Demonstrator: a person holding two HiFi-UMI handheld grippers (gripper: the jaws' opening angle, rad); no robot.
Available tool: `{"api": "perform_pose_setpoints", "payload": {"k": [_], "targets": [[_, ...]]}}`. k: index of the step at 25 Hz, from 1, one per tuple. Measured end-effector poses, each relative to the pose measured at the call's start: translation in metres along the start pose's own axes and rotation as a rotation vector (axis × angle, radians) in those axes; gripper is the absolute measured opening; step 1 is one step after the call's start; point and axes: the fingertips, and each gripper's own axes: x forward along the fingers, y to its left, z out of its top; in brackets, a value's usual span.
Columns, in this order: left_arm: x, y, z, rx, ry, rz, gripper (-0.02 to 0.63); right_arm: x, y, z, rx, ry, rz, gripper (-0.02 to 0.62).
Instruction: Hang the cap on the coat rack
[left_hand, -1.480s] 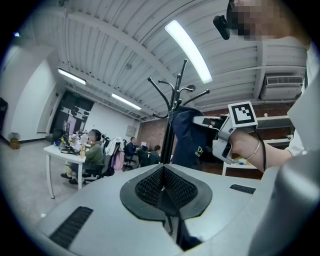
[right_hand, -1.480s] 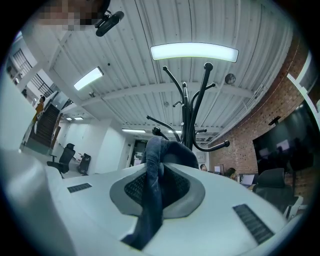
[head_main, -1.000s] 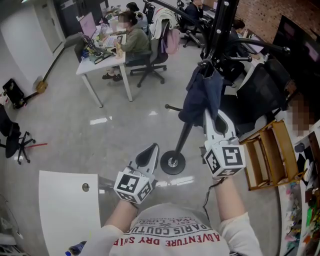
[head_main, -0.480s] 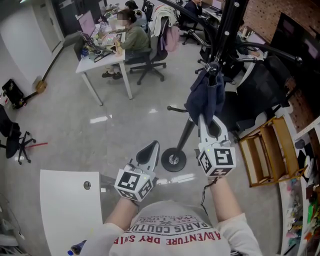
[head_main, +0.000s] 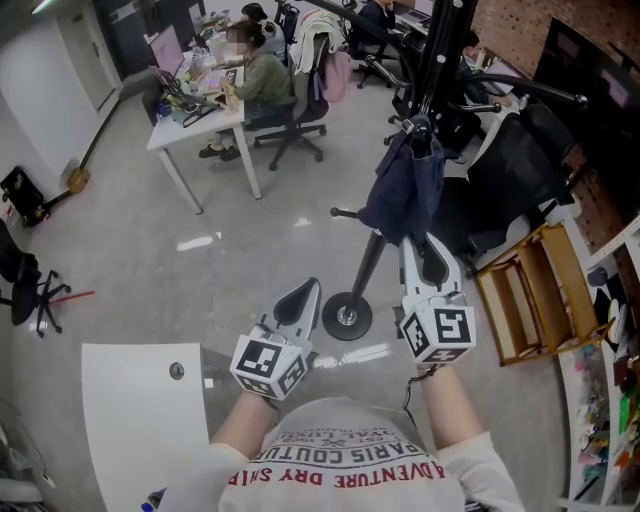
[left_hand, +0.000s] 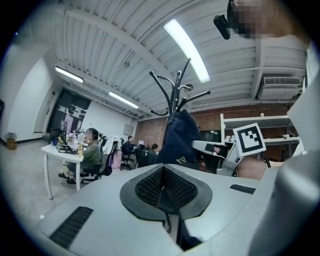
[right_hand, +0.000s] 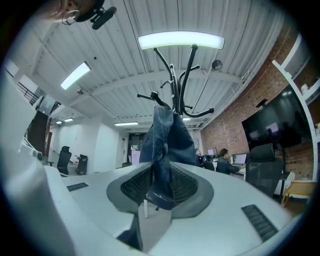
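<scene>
Seemingly light and floppy, the cap (head_main: 405, 190) droops from the rack (head_main: 441, 50) above the right hand-held gripper (head_main: 417, 240), which is clamped on its lower edge, while the left hand-held gripper (head_main: 301, 300) is closed and empty.

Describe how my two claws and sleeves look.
Left claw and right claw: light grey shells, black teardrop mesh-textured pads. Each carries a white cube with black square markers. A thin dark cable trails under the right one. White sleeves, shirt printed in red.

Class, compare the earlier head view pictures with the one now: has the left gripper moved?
No. The left gripper keeps its place just left of the coat rack base, which is fixed on the floor. Its jaws are shut.
</scene>
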Motion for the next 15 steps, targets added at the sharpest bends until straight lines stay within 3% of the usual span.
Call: {"api": "perform_pose_setpoints", "payload": {"k": [7,15], "targets": [[-0.006,-0.013,0.016,0.009,-0.050,-0.026,0.005,-0.042,0.020,0.003,0.010,0.007,0.031,0.069],[-0.012,-0.035,0.013,0.039,-0.054,-0.077,0.005,-0.075,0.049,-0.049,0.032,0.144,0.075,0.040]]}}
